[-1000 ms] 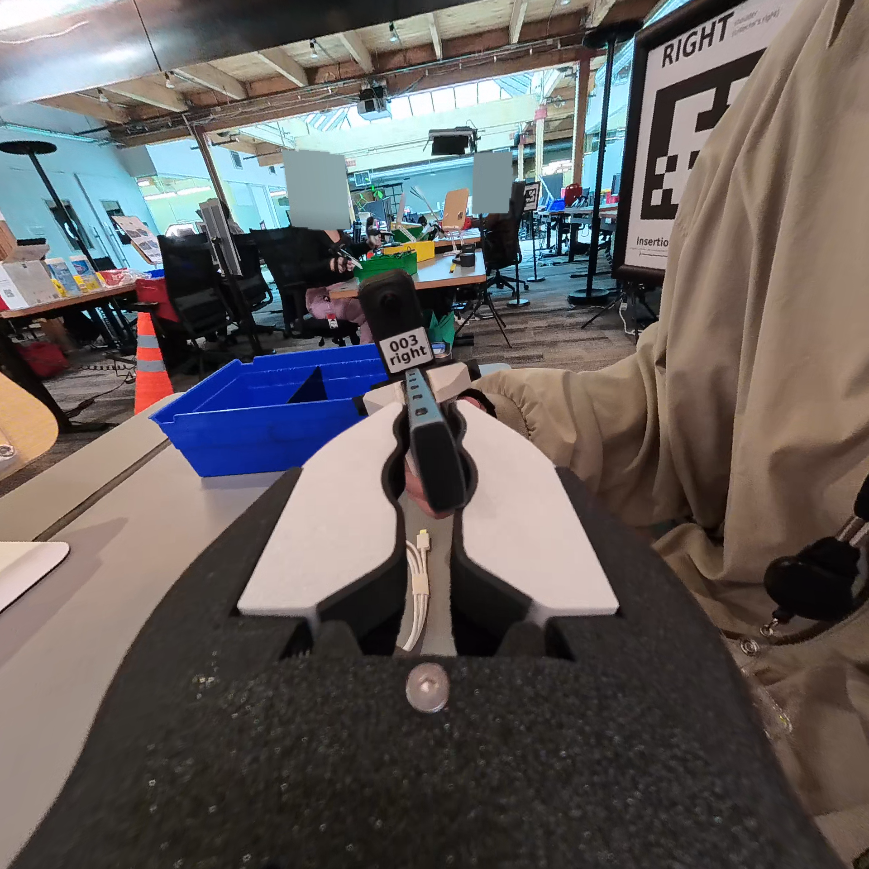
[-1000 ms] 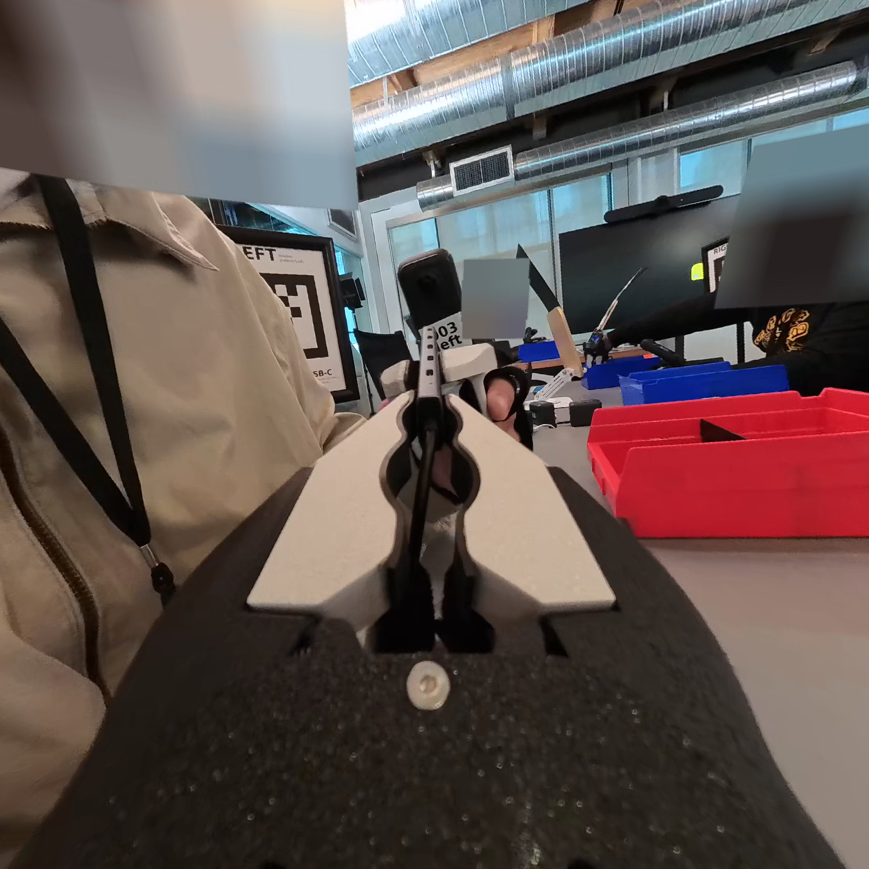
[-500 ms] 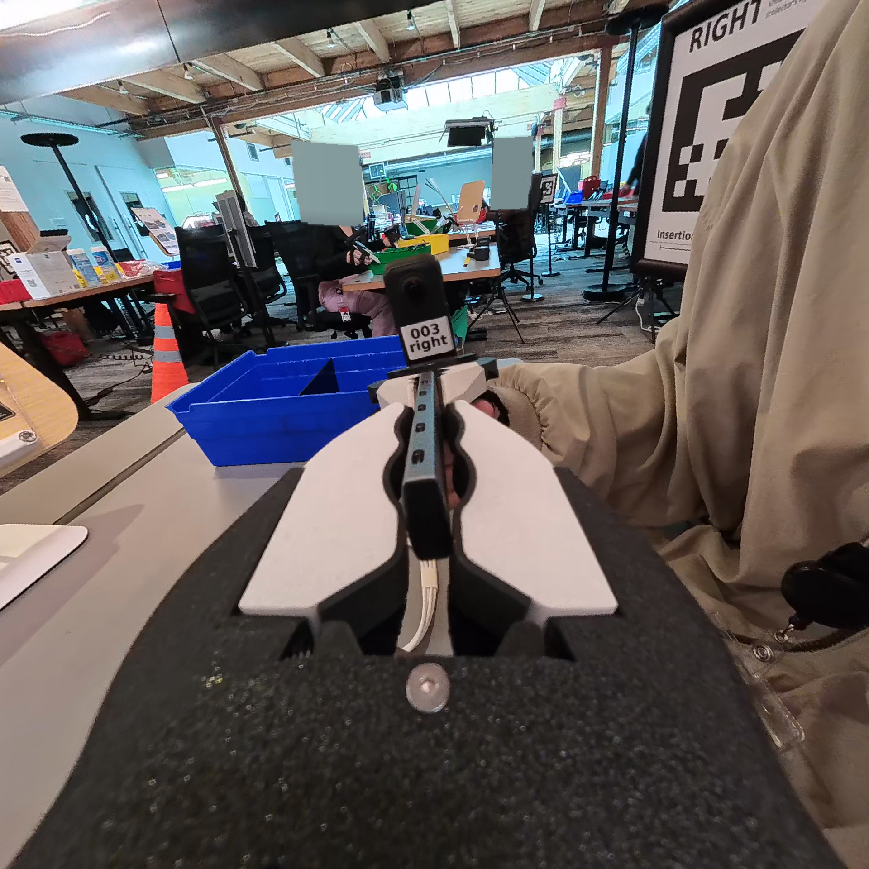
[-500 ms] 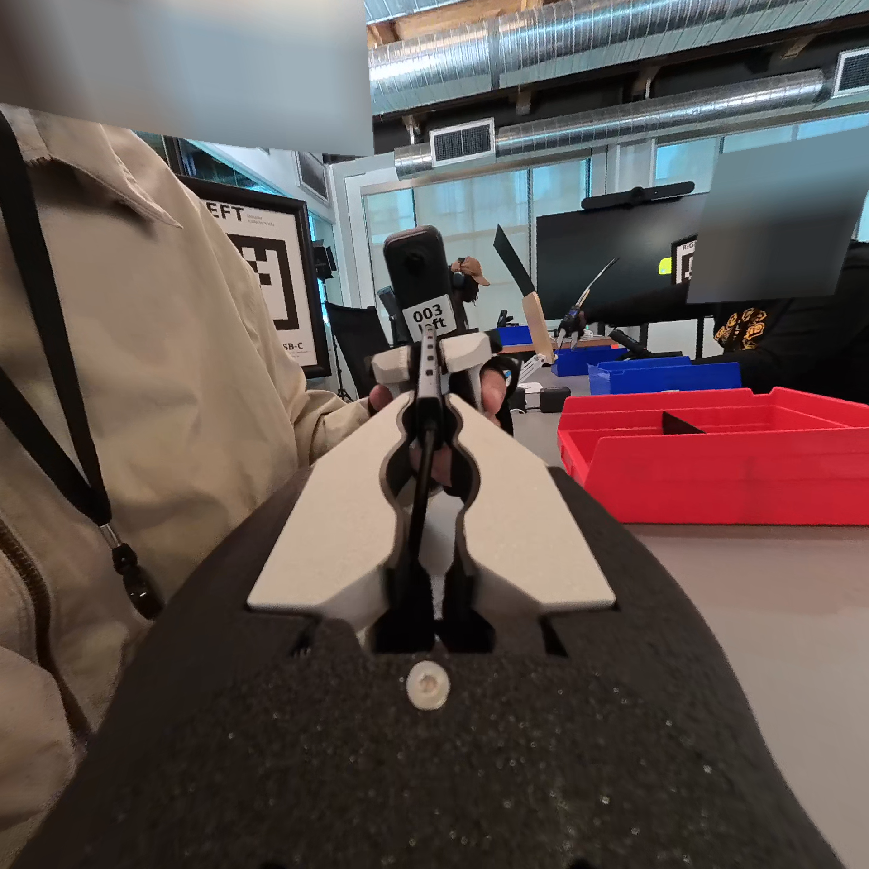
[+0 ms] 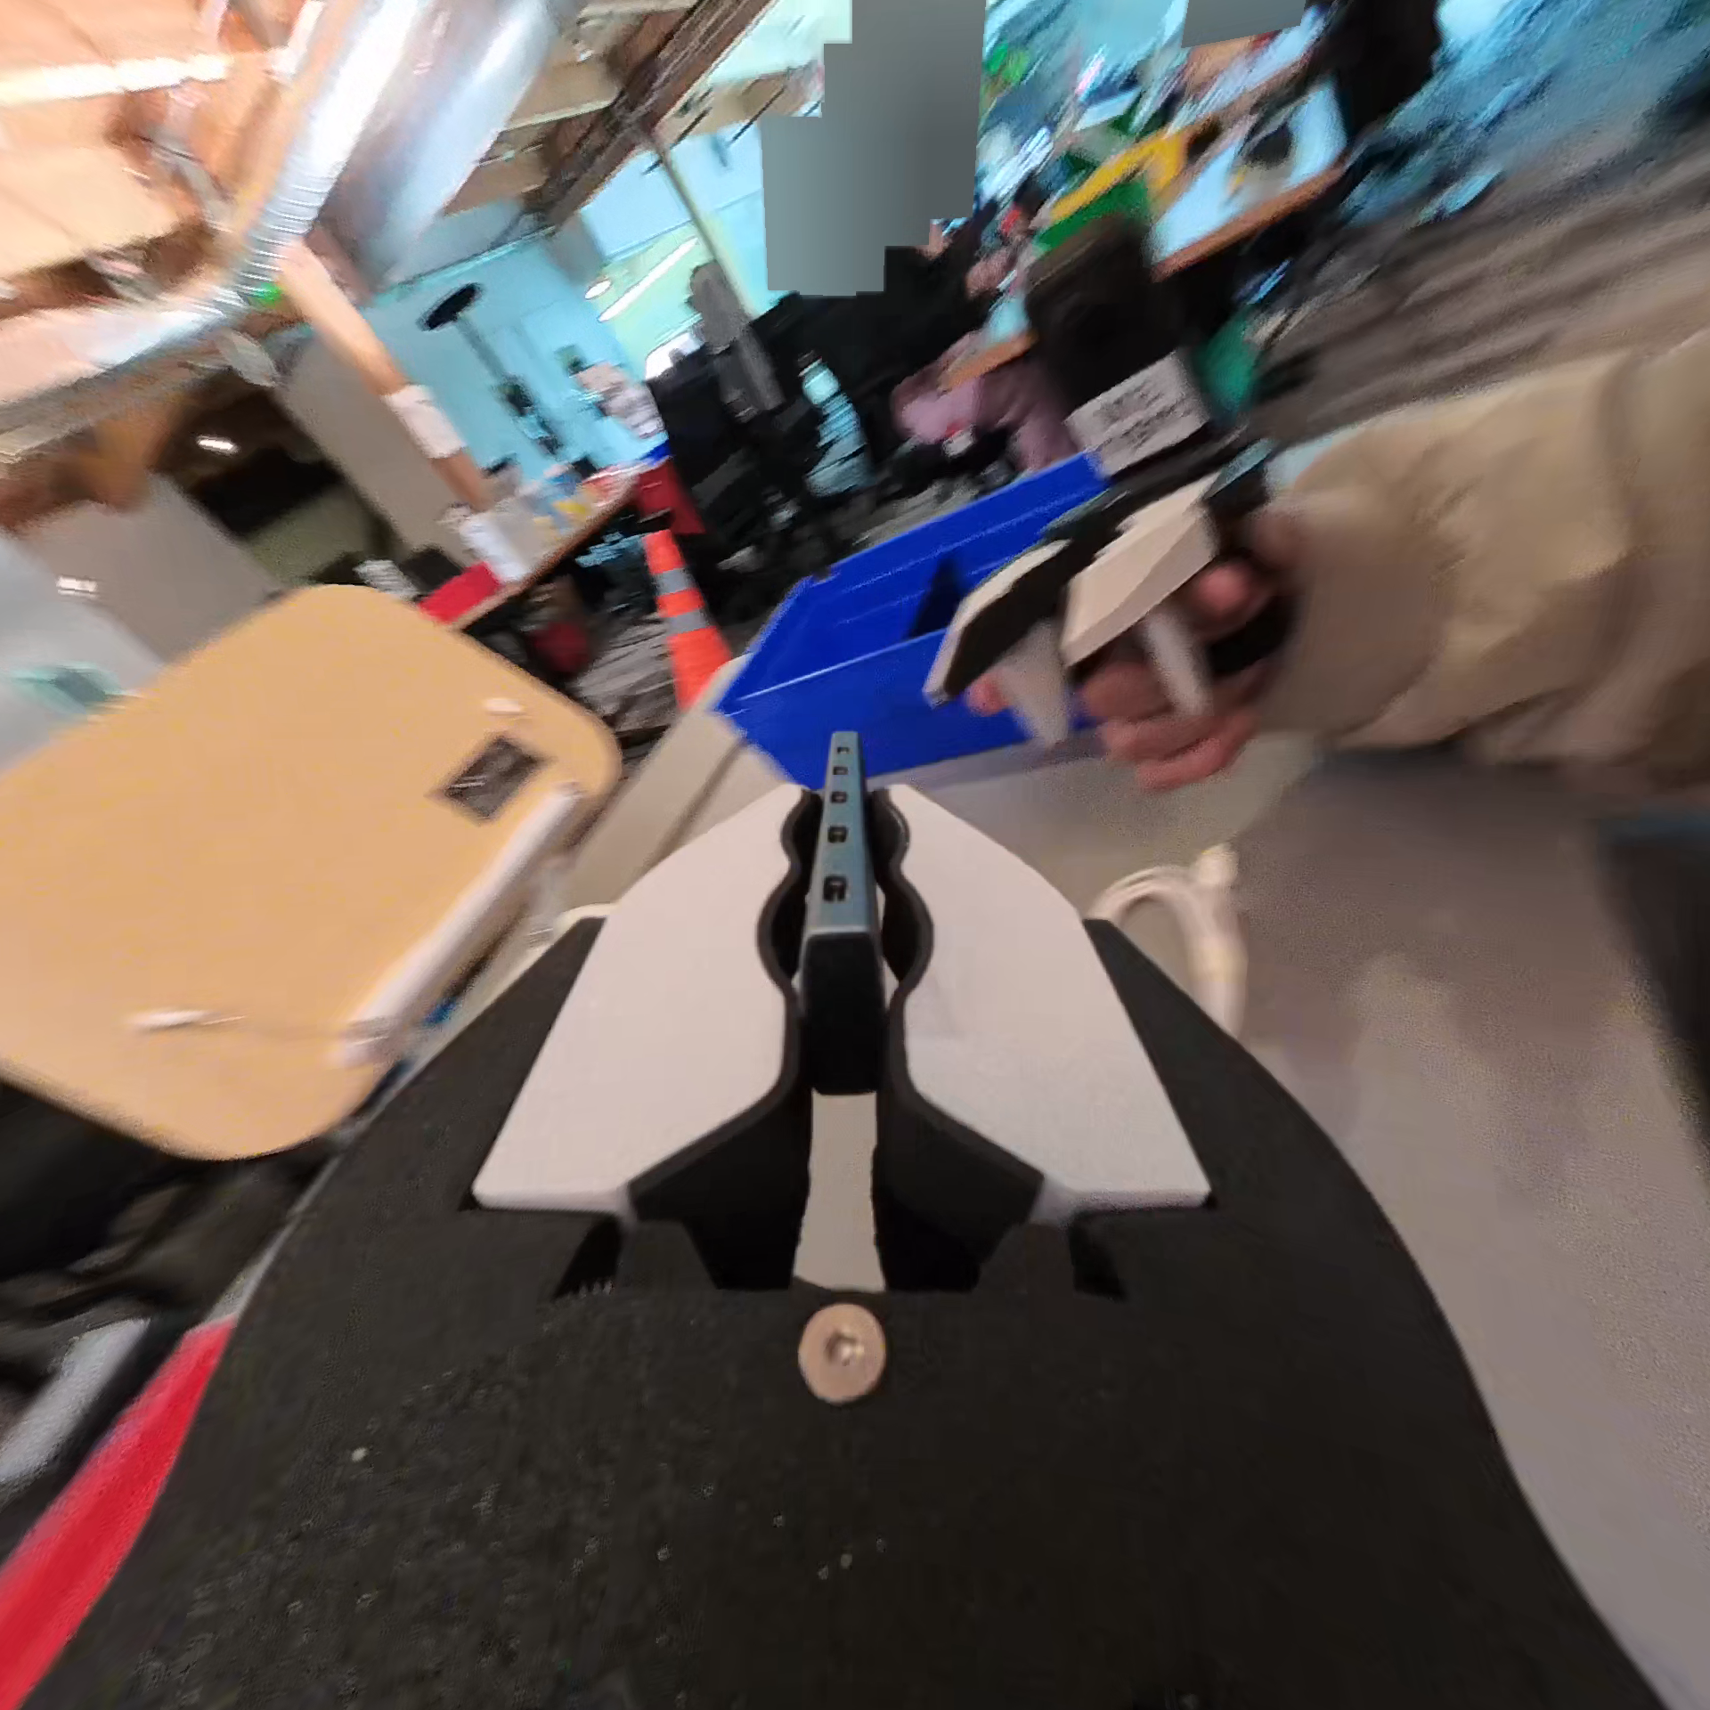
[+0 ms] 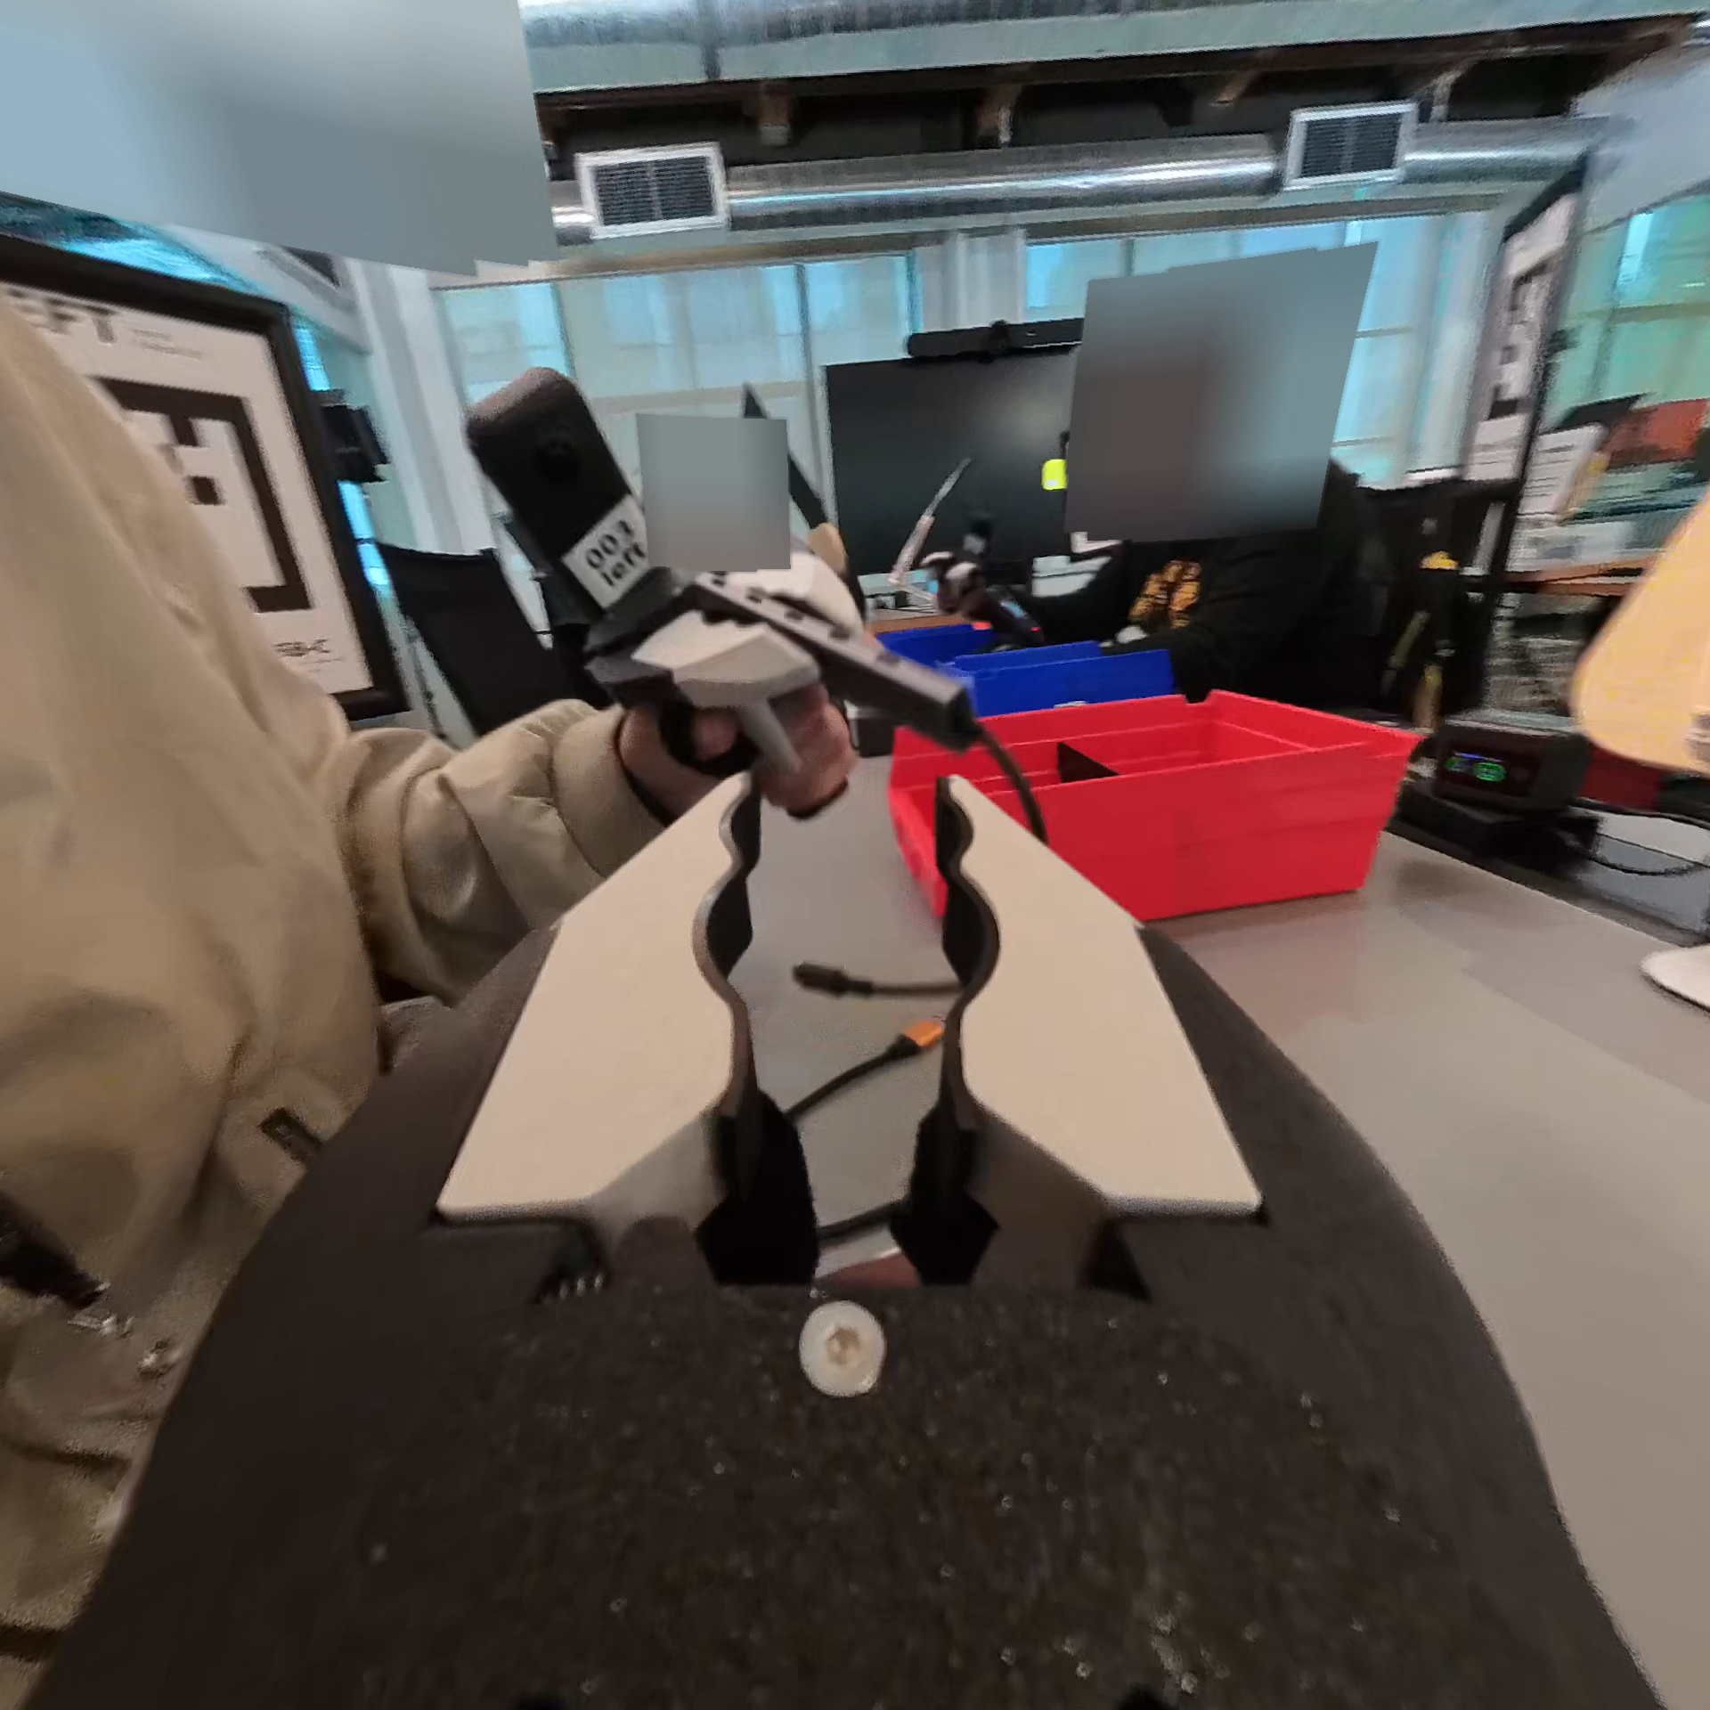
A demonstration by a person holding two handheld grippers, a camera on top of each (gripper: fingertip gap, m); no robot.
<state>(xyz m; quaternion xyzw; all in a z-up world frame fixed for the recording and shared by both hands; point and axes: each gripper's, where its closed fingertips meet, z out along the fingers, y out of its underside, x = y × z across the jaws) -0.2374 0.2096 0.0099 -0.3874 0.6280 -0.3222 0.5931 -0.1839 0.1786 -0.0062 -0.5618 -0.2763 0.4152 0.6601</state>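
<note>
Left gripper [image 5: 840,814] at frame centre clamps a slim grey hub [image 5: 842,888] before a blue bin [image 5: 861,648]; right gripper [image 6: 847,805] gapes empty above loose black cables [image 6: 861,981], red bin [image 6: 1203,814] at right

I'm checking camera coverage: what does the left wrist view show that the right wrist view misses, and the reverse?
Only the left wrist view shows the blue bin, the orange cone, the tan board and a white cable on the table.

Only the right wrist view shows the red bin and loose black cables lying between the open jaws of the right hand-held gripper.

Both show the slim hub clamped in the left hand-held gripper, the grey table and the beige sleeve.
</note>
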